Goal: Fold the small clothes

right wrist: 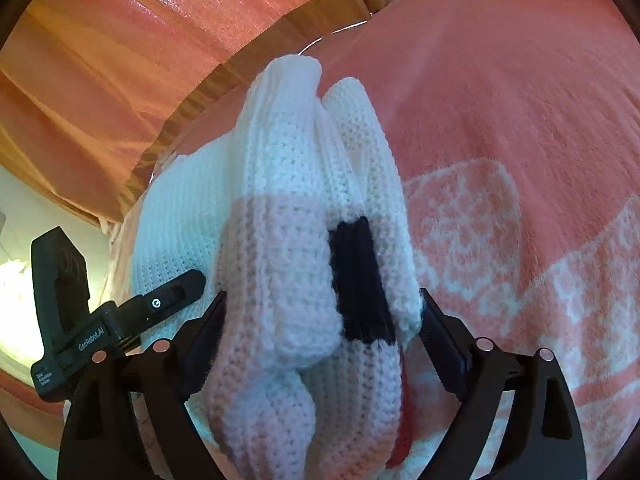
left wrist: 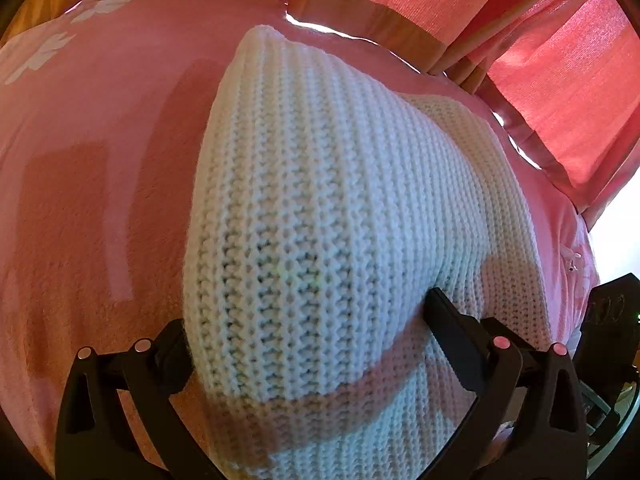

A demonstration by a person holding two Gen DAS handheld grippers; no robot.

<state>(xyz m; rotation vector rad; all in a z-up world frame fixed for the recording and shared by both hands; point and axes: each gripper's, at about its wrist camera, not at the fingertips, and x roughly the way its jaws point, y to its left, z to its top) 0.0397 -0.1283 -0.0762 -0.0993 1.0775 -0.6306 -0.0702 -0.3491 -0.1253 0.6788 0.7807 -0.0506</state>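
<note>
Black fingers of the left gripper (left wrist: pixel 308 328) stand wide apart, a raised fold of the white knit sweater (left wrist: pixel 320 208) bulging between them, touching both. Right gripper (right wrist: pixel 320 320) likewise straddles a bunched roll with a black patch (right wrist: pixel 360 284); whether either clamps, cannot tell. Sweater lies on the pink blanket (left wrist: pixel 100 160), curtain (left wrist: pixel 560 80) at far side.

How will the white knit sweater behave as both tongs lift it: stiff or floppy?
Likely floppy: the white knit sweater bulges and drapes between the left tongs. Its chunky ribbing probably grips well. Bunched layers in the right tongs suggest loose folds may sag.
</note>
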